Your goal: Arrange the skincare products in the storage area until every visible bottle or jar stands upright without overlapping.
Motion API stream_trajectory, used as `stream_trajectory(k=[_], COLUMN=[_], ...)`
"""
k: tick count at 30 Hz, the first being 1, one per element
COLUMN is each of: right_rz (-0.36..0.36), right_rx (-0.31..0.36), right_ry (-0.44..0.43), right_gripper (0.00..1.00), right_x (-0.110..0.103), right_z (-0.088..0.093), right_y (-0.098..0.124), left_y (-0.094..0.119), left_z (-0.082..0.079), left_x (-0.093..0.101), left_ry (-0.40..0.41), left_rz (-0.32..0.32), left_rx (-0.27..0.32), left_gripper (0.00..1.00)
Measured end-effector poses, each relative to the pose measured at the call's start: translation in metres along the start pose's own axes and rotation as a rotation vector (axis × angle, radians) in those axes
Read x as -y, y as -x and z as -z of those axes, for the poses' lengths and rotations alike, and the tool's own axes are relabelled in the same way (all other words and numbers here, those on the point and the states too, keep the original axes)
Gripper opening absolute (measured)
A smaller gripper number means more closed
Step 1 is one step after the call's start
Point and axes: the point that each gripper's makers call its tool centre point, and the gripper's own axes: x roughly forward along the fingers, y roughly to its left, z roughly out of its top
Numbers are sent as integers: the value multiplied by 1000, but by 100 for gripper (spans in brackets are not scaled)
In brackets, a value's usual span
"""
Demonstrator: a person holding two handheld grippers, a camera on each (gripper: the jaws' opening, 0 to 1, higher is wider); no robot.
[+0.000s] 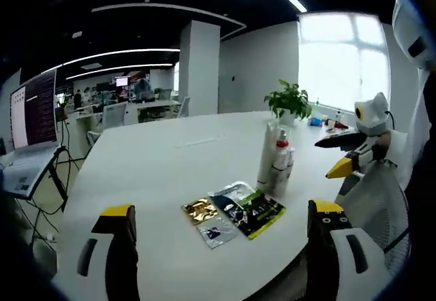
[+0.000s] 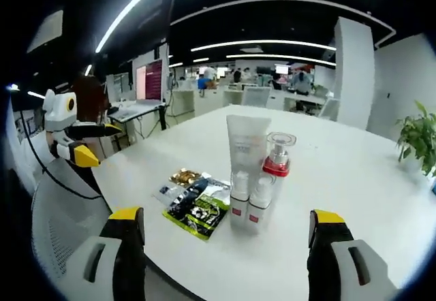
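**Tipping the bottle cluster is the main hazard**

Standing upright on the white table [image 2: 354, 171], four skincare items are packed together: a tall tube [image 2: 246, 152] at the back, a red-collared pump bottle [image 2: 278, 159] just to its right, and two small white bottles [image 2: 240, 202] touching in front. This cluster is taken as the landmark. To its left, several flat sachets [image 2: 194, 202] are laid overlapping one another, a gold one [image 2: 184, 176] farthest from the bottles and a green-and-black one [image 2: 197, 216] nearest the table edge.

Both tongs are held released, jaws spread wide and grasping nothing. The left gripper [image 1: 221, 246] is poised off the table edge with the sachets directly ahead and the cluster beyond to the right; the right gripper [image 2: 225, 246] is aimed almost straight at the cluster.

Because the bottles touch, any one being pinched could be expected to drag or topple its neighbours; the tall tube is judged the likeliest to fall. The sachets could be swept off the near edge, since they lie close to it.

Open room is plentiful behind and to the right of the cluster, where bare tabletop runs toward a potted plant [image 2: 419, 141]. A mesh chair [image 2: 58, 212] sits left of the sachets, off the table.
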Motion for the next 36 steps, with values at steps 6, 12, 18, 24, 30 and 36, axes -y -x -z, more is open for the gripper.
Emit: stream_trajectory(k=[6, 12, 18, 24, 30, 36], right_rz=[8, 0, -9, 6, 10, 13], right_rx=[-3, -23, -30, -18, -13, -19], right_ry=[-15, -51, -16, -36, -12, 4], right_gripper=[100, 100, 100, 100, 100, 100], right_x=[0, -3, -6, -2, -1, -2], right_z=[-1, 5, 5, 2, 2, 3], right_y=[2, 1, 0, -1, -1, -1], left_y=[6, 10, 9, 8, 8, 7], left_z=[0, 3, 4, 5, 6, 6], left_x=[-5, -3, 5, 4, 3, 0], left_ry=[-62, 52, 7, 15, 14, 15], left_rz=[-21, 2, 7, -1, -10, -27], left_rx=[-23, -10, -30, -40, -48, -56], left_gripper=[99, 99, 99, 99, 99, 99])
